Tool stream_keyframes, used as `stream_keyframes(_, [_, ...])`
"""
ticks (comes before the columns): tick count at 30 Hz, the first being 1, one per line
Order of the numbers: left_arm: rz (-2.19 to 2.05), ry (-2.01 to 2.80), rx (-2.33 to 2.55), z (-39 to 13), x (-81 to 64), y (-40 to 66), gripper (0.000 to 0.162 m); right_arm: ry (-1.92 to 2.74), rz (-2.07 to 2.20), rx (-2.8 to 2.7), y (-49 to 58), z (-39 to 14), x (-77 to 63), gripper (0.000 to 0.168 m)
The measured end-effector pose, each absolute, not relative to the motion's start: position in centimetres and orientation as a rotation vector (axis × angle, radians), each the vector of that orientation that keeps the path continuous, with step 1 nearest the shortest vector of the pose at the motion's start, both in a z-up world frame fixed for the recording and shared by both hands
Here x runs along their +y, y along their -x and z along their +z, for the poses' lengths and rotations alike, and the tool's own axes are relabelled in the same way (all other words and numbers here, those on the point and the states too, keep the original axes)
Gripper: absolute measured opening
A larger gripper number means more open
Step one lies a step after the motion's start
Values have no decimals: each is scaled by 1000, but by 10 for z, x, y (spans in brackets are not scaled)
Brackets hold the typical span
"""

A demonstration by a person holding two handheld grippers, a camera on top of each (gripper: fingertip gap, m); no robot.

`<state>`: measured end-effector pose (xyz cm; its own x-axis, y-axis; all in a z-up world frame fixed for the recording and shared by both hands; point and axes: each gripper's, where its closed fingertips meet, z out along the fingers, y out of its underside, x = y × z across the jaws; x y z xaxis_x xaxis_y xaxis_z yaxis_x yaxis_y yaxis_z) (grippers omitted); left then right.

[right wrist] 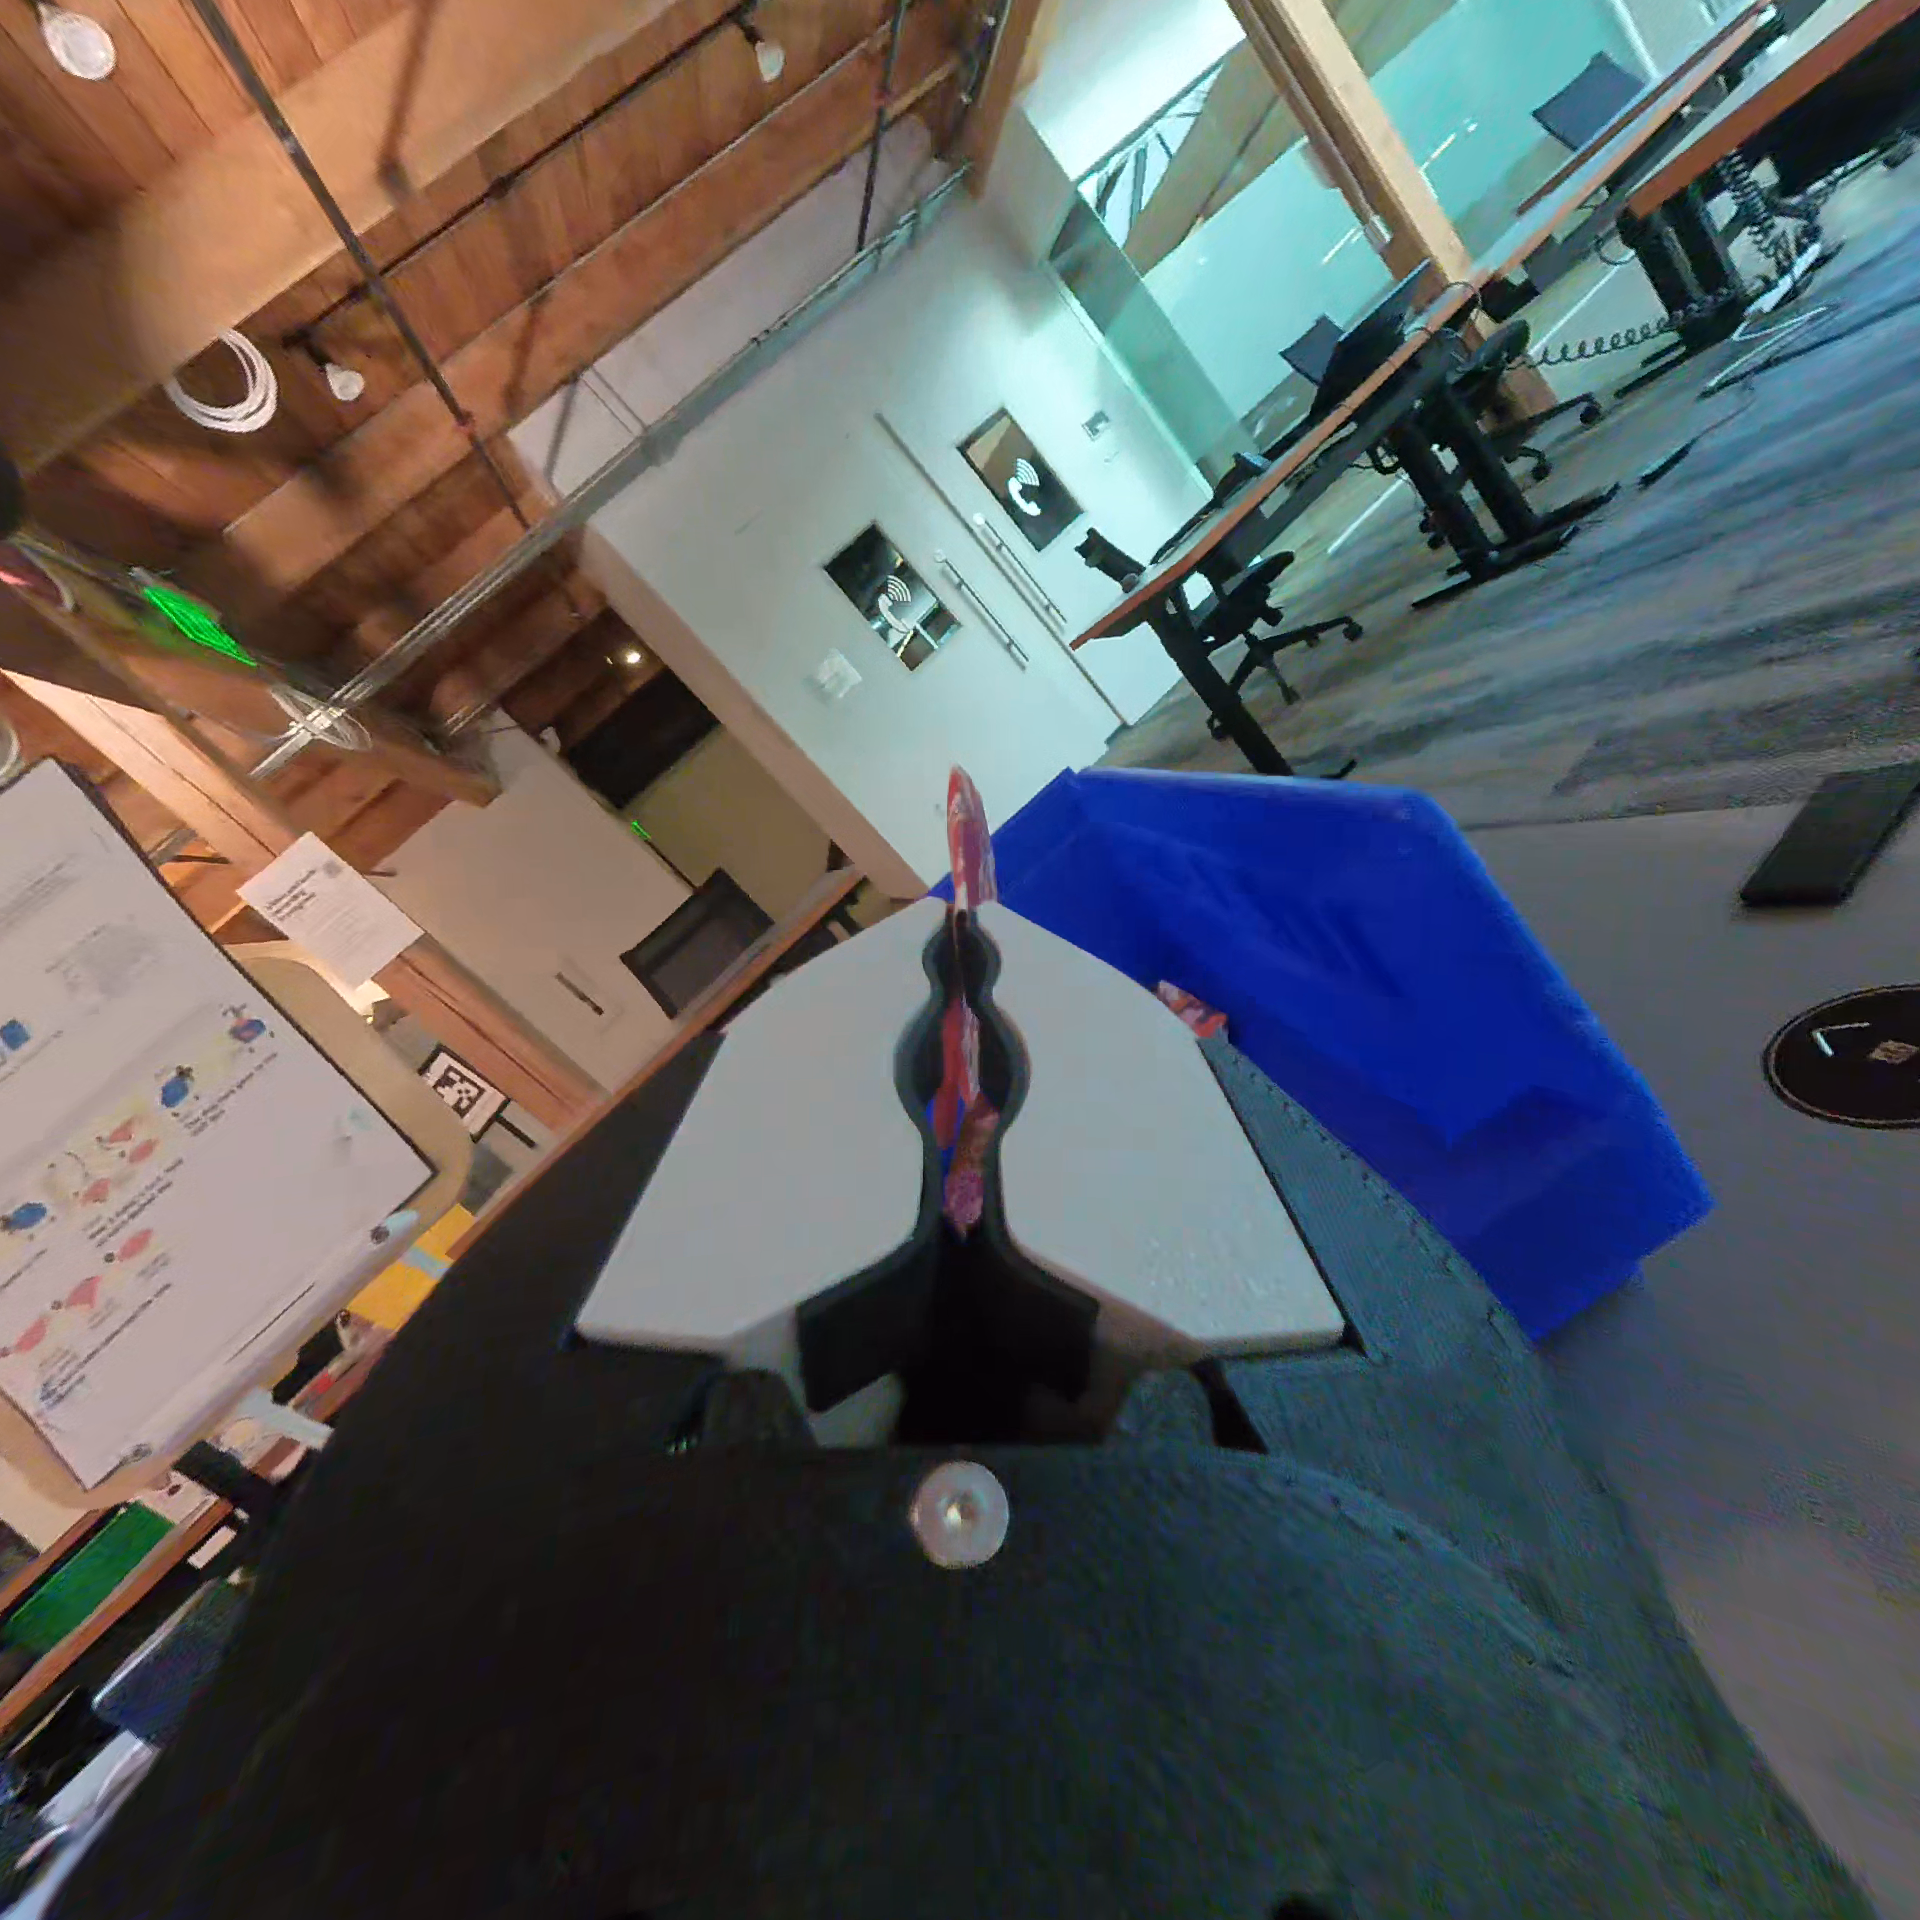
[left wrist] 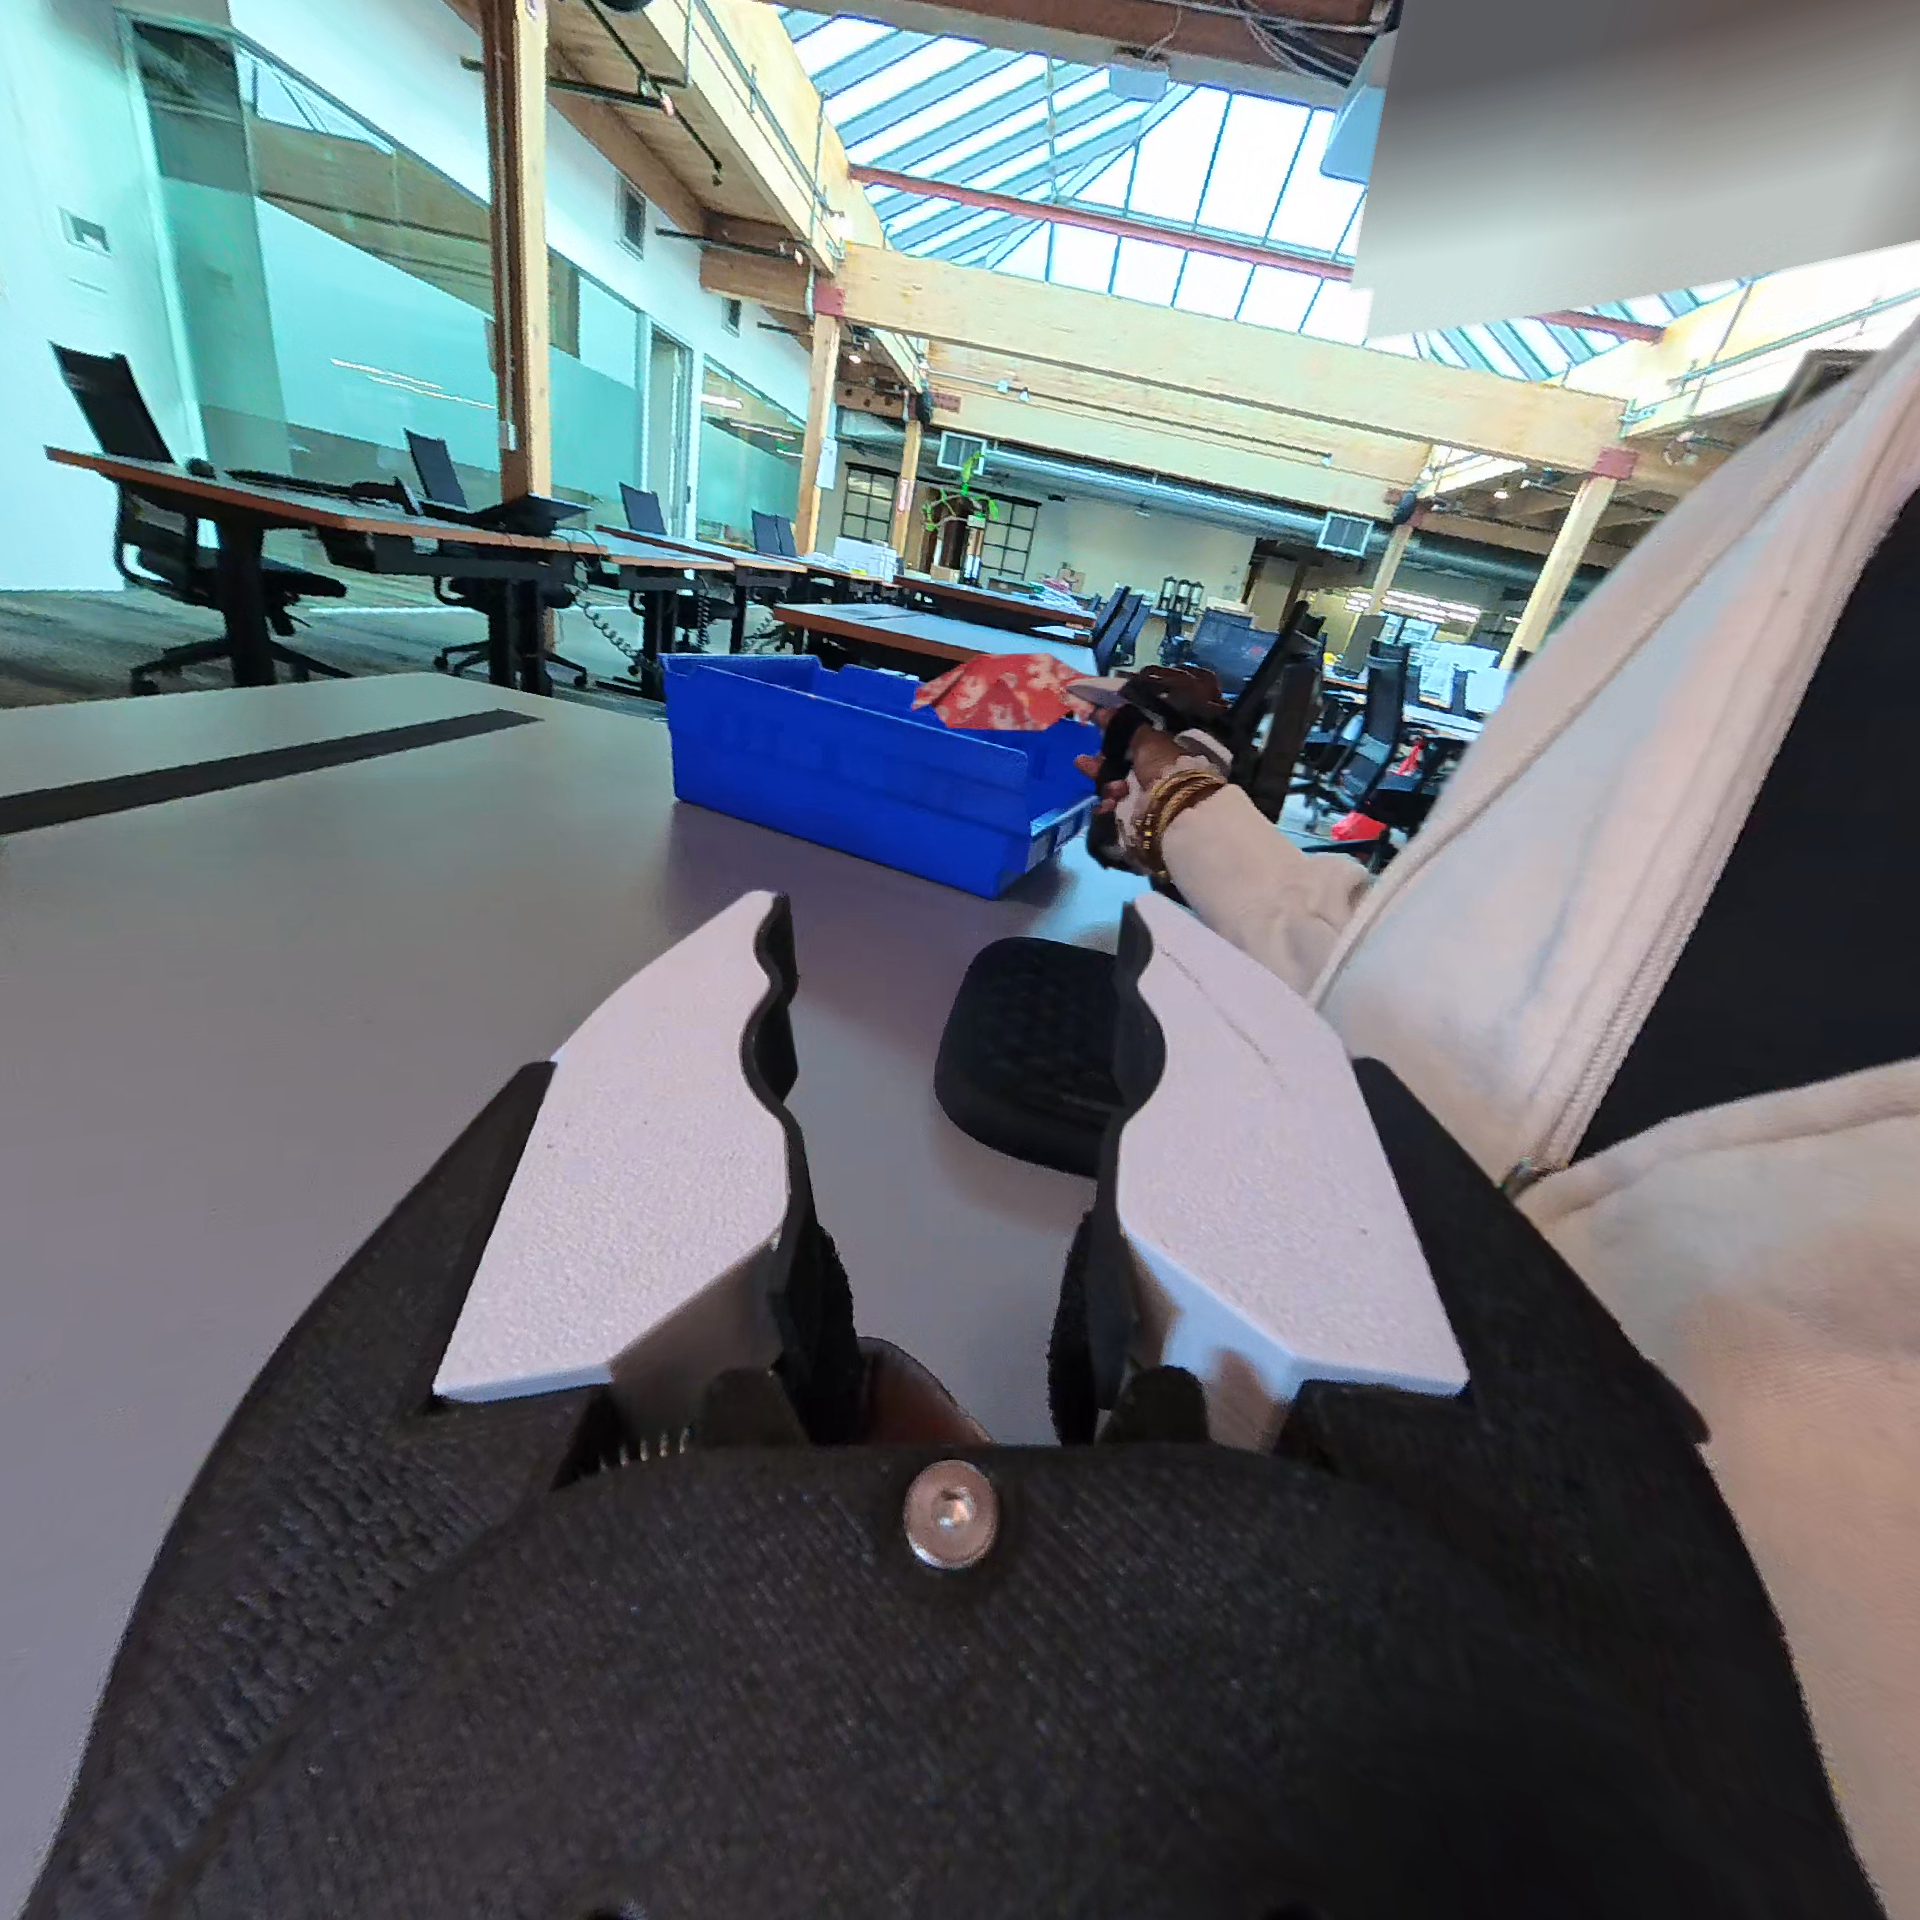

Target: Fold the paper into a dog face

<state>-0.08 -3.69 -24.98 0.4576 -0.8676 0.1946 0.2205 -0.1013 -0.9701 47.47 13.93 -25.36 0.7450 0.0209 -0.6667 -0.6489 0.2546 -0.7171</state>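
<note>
Left gripper [left wrist: 951,935]: jaws apart, empty, low over grey table [left wrist: 312,987] | Right gripper [right wrist: 961,914]: jaws clamped on folded red patterned paper [left wrist: 997,691], held above blue plastic bin [left wrist: 862,769] at 1 o'clock in left wrist view | Black oval pad [left wrist: 1029,1049] beside left fingertips.

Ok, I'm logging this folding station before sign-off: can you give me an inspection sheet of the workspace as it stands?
Surface: grey table, dark strip along its far left.
Job's things: red patterned folded paper, held above the blue bin.
Clutter: black pad near the left tongs; black round disc and dark flat slab on the table.
Grippers: left tongs open, empty; right tongs shut on the paper.
Cables: coiled cords under distant desks; none on the table.
Surroundings: open office, desks, chairs, skylight; person in a cream sleeve.
</note>
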Motion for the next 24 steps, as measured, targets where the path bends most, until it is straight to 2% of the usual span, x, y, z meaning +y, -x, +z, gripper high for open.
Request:
stream_keyframes(8, [-1123,1324,565,-244,-36,9,53,1431,398,613,-460,-276,157,1])
stream_keyframes(9, [-1132,1320,559,-243,-36,10,53,1459,367,621,-461,-281,157,6])
stream_keyframes(11, [-1148,1318,554,-243,-36,11,53,1543,305,623,-460,-289,155,31])
stream_keyframes(15, [-1172,1319,557,-244,-36,10,53,1649,132,559,-463,-287,143,53])
stream_keyframes(18, [-1188,1316,557,-244,-36,10,53,1670,84,460,-462,-275,134,36])
stream_keyframes(20, [-1189,1315,553,-243,-36,11,53,1664,-14,365,-466,-261,128,19])
stream_keyframes(21, [-1185,1314,552,-243,-36,11,53,1665,-67,301,-467,-254,126,5])
stream_keyframes(24, [-1175,1315,552,-244,-36,11,53,1952,-58,78,-458,-275,130,0])
